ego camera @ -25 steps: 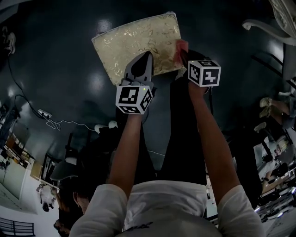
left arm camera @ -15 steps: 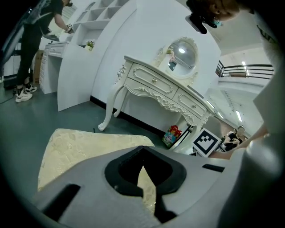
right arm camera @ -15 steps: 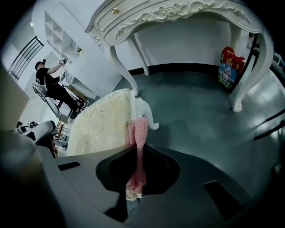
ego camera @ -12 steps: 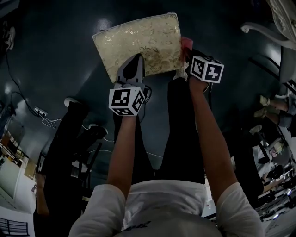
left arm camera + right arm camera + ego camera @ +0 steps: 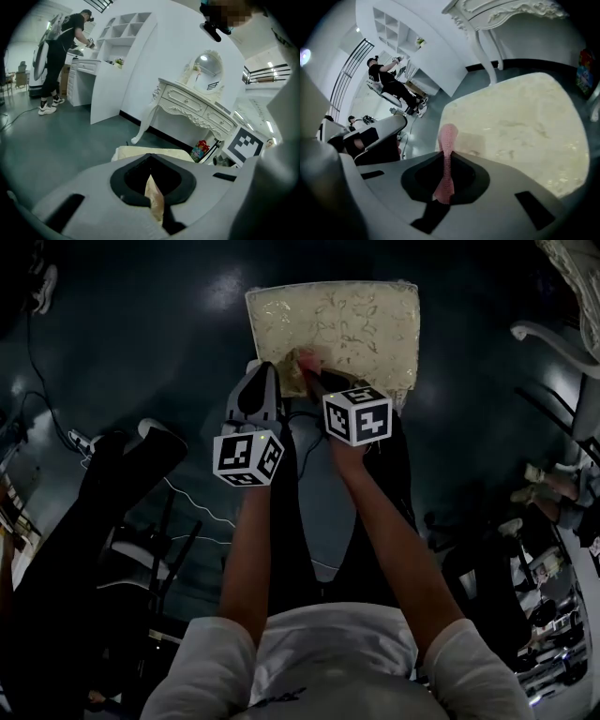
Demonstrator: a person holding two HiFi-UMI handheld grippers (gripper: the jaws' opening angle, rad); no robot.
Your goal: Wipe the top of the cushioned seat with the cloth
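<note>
Since half a second ago the right gripper (image 5: 314,381) has crossed from the far right edge of the seat to its near left corner, and it now sits just beside the left gripper (image 5: 265,371), while the seat itself lies higher and more central in the head view. Beneath everything spreads a dark, glossy floor (image 5: 141,352) with pale reflections on it. On that floor, ahead of the person's arms, stands the square cushioned seat with a cream and gold patterned cover (image 5: 347,320); the right gripper view looks across its broad pale top (image 5: 520,126). Behind it, the left gripper view shows a white carved dressing table with an oval mirror (image 5: 197,110), and off to the left a person in black clothes (image 5: 58,61) stands at white shelves. The left gripper (image 5: 152,187) has its jaws clenched on a thin fold of the seat's golden cover at that near left corner. The right gripper (image 5: 445,183) is clamped on a small pink knitted cloth (image 5: 447,140), which stands up from between the jaws as a narrow strip. In the head view this cloth (image 5: 305,360) touches the seat's near edge, between the two grippers.
</note>
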